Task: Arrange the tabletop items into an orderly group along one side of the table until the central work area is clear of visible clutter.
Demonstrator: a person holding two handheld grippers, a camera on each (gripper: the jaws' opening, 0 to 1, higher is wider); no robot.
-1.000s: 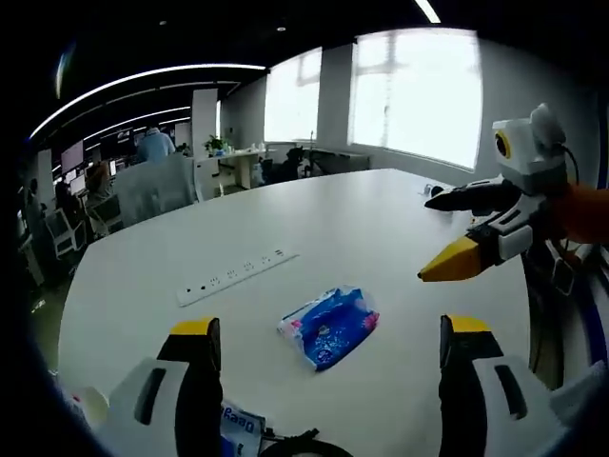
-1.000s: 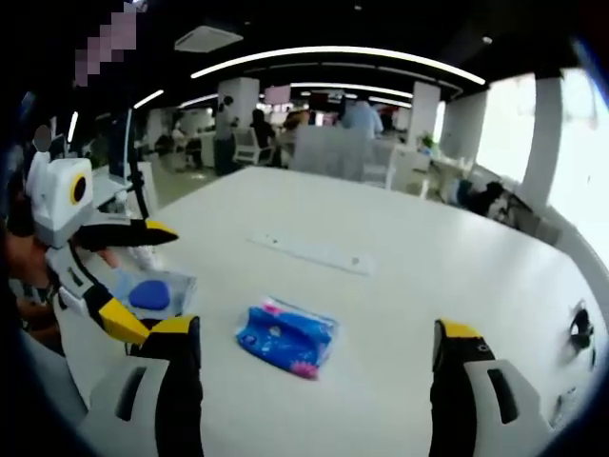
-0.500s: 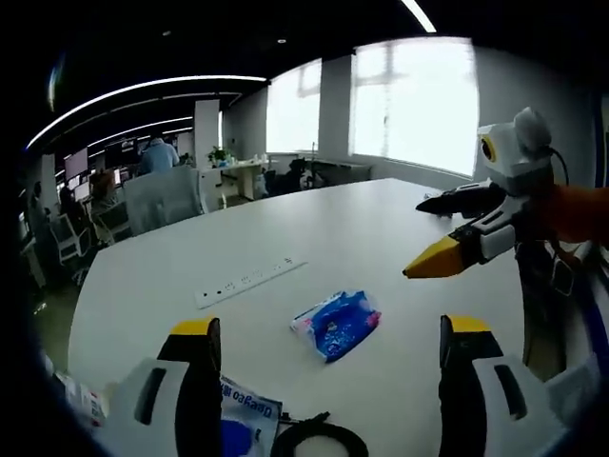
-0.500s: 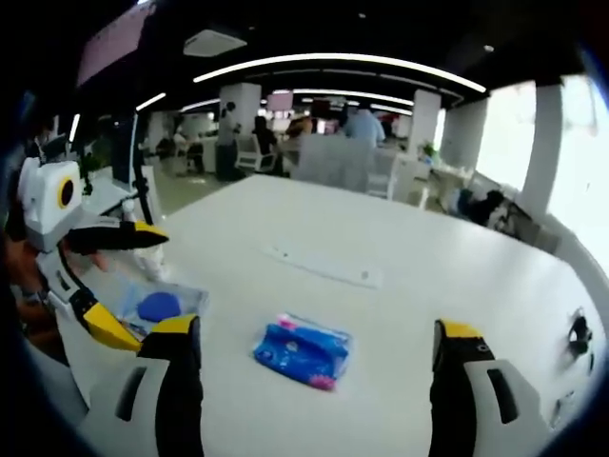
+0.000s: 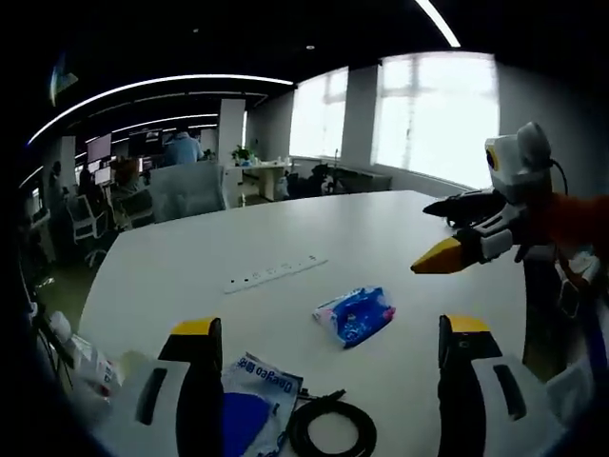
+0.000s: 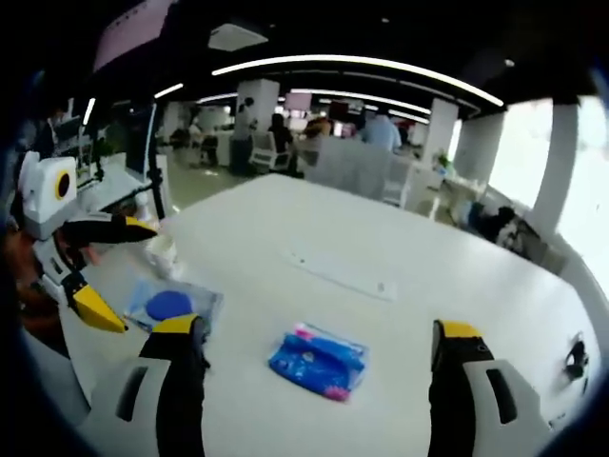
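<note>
Left gripper (image 5: 324, 333): we are holding it wide apart, gripping nothing.
Right gripper (image 6: 314, 338): we are holding it wide apart too, empty.
Blue packet (image 5: 356, 313): lying mid-table (image 5: 190, 267), between both grippers.
Pouch (image 5: 249, 414): lying near, left of cable (image 5: 333, 428).
Power strip (image 5: 275, 273): lying farther back.

Open-plan office. Big white bench (image 5: 285, 248) w/ a built-in power strip (image 5: 276, 272), meeting-room style. Long curved ceiling light strips (image 6: 362, 69), square pillars (image 6: 252, 114), large bright windows (image 5: 433, 114). In the bkgd: rows of desks w/ monitors (image 5: 100, 148), office chairs (image 5: 186, 190), people seated & standing at workstations (image 6: 381, 131).
</note>
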